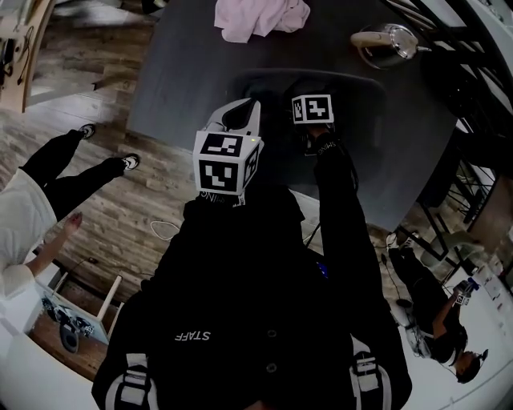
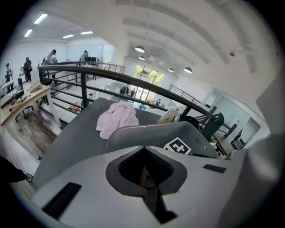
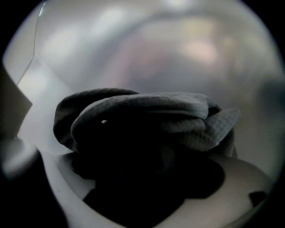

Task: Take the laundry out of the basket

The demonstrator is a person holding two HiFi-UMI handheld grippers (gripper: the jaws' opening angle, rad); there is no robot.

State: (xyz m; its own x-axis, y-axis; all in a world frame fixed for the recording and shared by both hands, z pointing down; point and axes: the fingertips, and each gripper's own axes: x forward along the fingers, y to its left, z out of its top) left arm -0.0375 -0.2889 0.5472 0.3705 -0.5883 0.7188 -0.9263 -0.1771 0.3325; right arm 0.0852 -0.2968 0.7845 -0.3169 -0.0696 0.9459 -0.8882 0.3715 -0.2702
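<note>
The grey laundry basket [image 1: 357, 82] stands on the dark table [image 1: 184, 72] in front of me. My right gripper [image 3: 147, 151] reaches down into it, and only its marker cube [image 1: 313, 108] shows in the head view. Its white jaws are spread wide, with a dark grey waffle-knit cloth [image 3: 178, 120] bunched between them. A pink garment [image 1: 260, 16] lies on the far side of the table; in the left gripper view the same pink garment [image 2: 116, 119] lies beyond the basket rim [image 2: 138, 132]. My left gripper [image 1: 243, 112] hovers at the basket's near left rim, jaws together and empty.
A glass kettle [image 1: 389, 42] stands at the table's far right. A person [image 1: 48, 188] stands on the wood floor to the left, and another person [image 1: 437, 316] sits low at the right. A black railing [image 2: 84, 73] runs behind the table.
</note>
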